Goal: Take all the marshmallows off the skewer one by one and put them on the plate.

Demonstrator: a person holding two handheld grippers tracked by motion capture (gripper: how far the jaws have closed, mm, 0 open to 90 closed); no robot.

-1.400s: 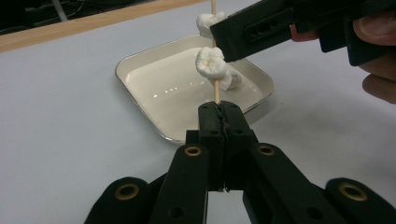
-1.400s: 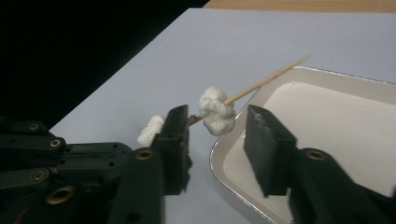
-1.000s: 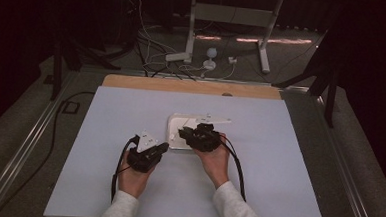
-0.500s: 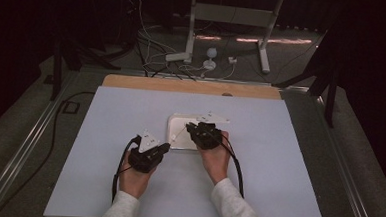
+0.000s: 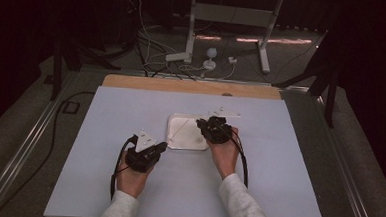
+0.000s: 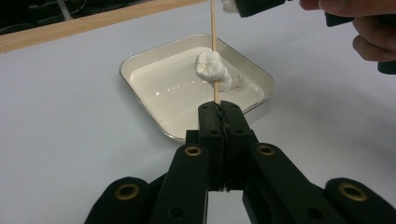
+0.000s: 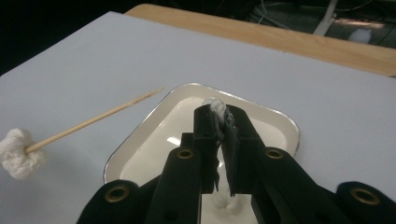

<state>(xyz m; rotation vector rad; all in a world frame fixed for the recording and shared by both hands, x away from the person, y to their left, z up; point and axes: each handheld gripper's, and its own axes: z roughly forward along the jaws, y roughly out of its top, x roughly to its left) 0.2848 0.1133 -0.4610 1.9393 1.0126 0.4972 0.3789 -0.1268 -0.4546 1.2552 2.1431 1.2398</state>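
Ahead of you lies a pale blue-grey tabletop (image 5: pixel 288 158) that takes up the lower middle of the high view. Along its far edge you see a strip of bare wood (image 5: pixel 182 85). Beyond that, at the top centre of the frame, a white metal stand (image 5: pixel 231 15) rests on the carpeted floor (image 5: pixel 330 120). At its foot, near the upper middle, a tangle of cables (image 5: pixel 153 56) runs to small white plugs (image 5: pixel 211 64). Down the left edge a metal rail (image 5: pixel 15 159) runs diagonally, with a dark cable (image 5: pixel 54 131) beside it.
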